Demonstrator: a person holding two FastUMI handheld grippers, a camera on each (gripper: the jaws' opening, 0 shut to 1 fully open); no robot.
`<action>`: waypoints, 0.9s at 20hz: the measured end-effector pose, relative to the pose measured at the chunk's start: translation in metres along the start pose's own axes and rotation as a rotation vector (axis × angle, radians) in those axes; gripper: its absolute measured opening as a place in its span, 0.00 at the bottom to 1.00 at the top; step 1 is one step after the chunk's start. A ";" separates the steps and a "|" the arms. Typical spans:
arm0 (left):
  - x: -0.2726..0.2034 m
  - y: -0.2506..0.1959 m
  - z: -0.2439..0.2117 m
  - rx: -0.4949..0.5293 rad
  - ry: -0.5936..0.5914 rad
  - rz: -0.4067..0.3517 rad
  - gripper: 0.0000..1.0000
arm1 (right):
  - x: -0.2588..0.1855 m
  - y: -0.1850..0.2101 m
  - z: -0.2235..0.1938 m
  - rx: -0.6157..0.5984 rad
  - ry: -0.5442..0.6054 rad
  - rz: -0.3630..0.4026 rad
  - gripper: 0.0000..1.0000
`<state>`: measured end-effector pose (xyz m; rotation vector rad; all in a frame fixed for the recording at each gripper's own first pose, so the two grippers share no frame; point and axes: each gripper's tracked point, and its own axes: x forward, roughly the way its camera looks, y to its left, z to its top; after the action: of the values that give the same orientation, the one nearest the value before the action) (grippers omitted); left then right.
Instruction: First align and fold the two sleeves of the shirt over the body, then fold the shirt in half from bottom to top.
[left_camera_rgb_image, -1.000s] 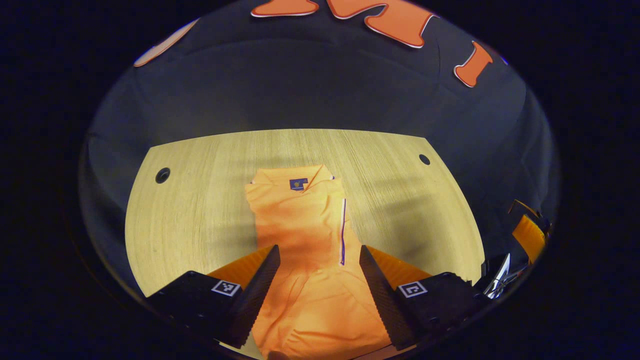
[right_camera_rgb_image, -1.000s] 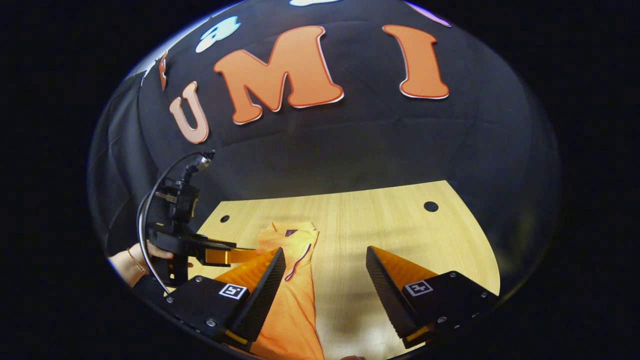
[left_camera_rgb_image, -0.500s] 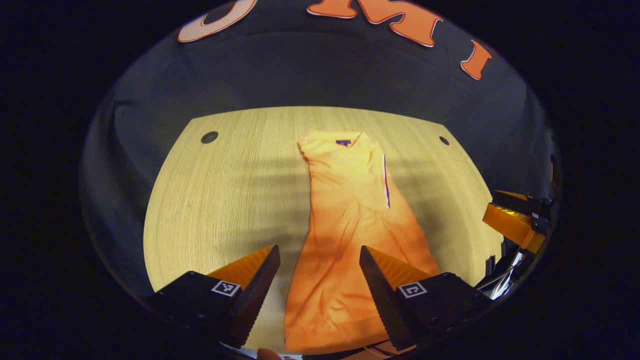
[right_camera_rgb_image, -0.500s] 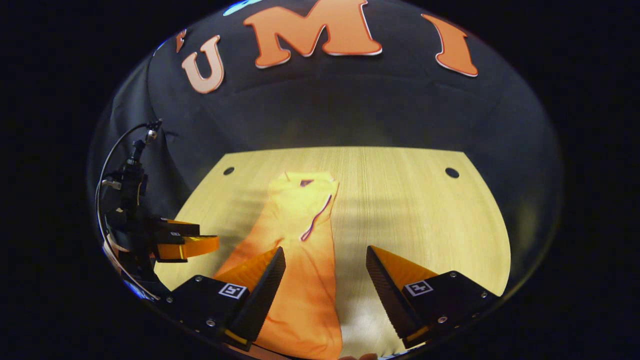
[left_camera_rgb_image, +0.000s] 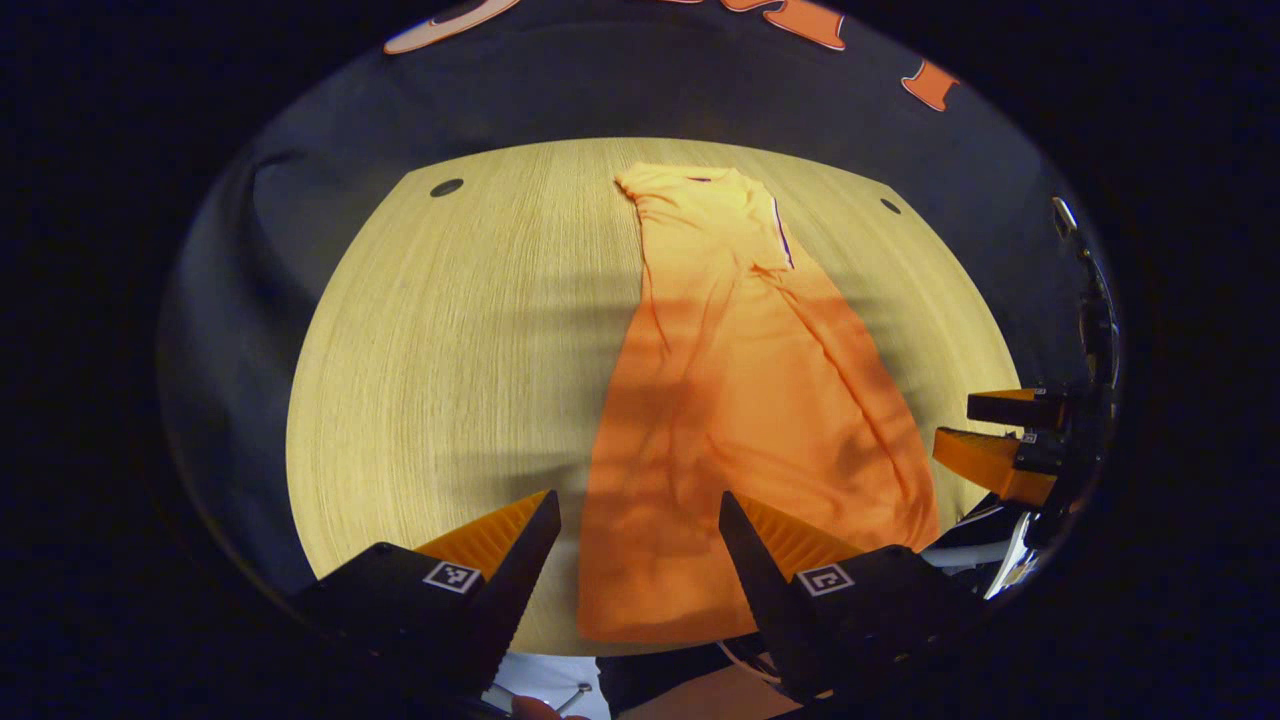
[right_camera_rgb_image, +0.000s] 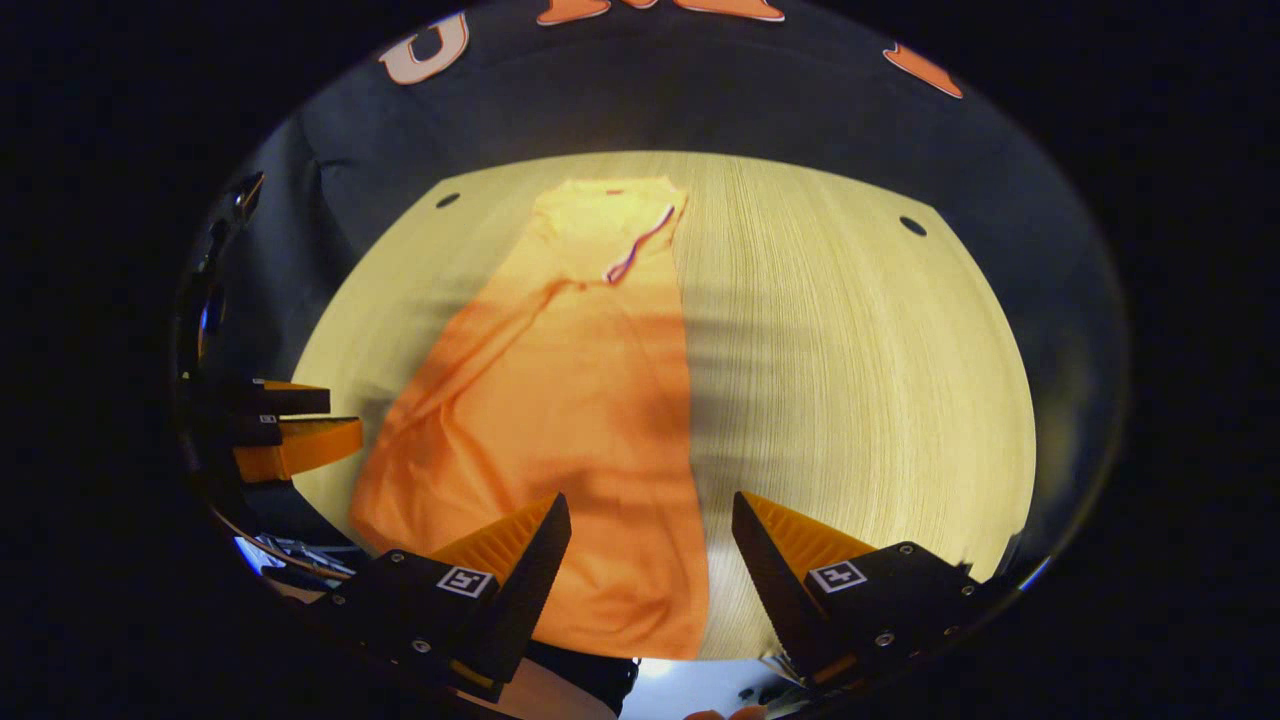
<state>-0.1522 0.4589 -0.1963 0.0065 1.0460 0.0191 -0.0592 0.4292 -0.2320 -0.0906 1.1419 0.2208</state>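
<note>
With sleeves folded in, the hem waits nearest both grippers.
Shirt (left_camera_rgb_image: 740, 400) runs lengthwise away, collar far; left gripper (left_camera_rgb_image: 637, 545) and right gripper (right_camera_rgb_image: 650, 545) hover wide open, empty.

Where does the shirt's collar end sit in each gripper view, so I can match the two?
Left gripper view: the collar lies at the top, just right of centre, at the table's far edge.
Right gripper view: the collar lies at the top, left of centre, also at the far edge.
Shared landmark: the dark stripe beside the collar, on its right in both views.
</note>
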 end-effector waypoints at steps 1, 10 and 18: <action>0.003 -0.004 -0.012 -0.004 0.024 0.003 0.99 | 0.000 0.004 -0.019 0.003 0.038 0.003 0.99; 0.027 -0.001 -0.077 -0.010 0.181 0.100 0.99 | 0.022 0.003 -0.080 -0.006 0.224 -0.069 1.00; 0.038 -0.007 -0.092 -0.058 0.235 0.102 0.98 | 0.025 0.006 -0.081 -0.009 0.255 -0.067 1.00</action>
<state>-0.2128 0.4519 -0.2757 0.0048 1.2786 0.1456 -0.1231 0.4232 -0.2884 -0.1681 1.3895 0.1580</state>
